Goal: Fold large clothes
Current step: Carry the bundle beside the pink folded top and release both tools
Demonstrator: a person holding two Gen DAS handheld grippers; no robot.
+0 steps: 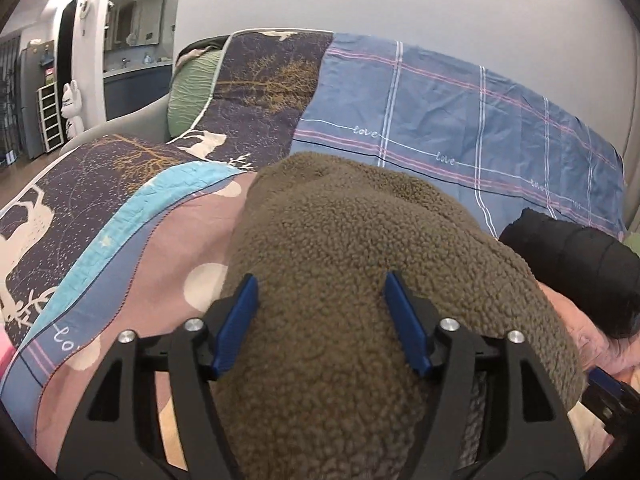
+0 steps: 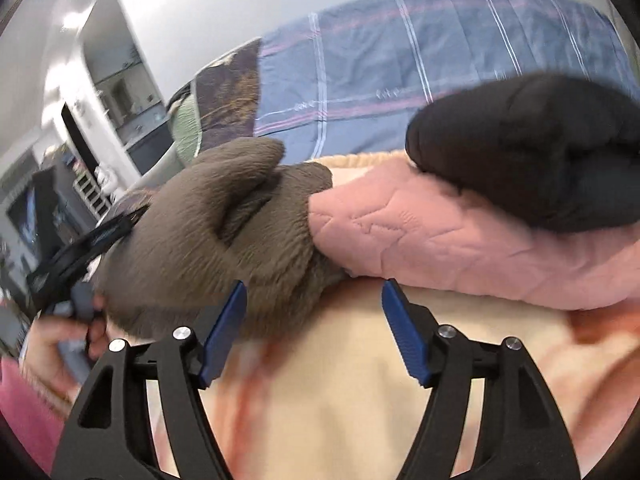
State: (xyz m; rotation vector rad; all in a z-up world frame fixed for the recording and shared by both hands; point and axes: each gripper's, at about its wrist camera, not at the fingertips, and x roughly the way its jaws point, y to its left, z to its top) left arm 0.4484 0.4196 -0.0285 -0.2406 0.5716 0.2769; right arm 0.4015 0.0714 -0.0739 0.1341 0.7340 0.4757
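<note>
Two grippers work a bed holding three bundled garments: one brown fleece garment [image 1: 360, 280] bulging between the left gripper [image 1: 320, 312] jaws, one black garment [image 2: 528, 148] beyond and right of the right gripper [image 2: 314, 320], and one pink quilted garment [image 2: 440, 236] just ahead of it. Each gripper carries two blue pads [image 1: 240, 320], four in all. One blue plaid sheet [image 1: 460, 112] lies beyond the left gripper, one green pillow [image 1: 188, 88] far to its left.
</note>
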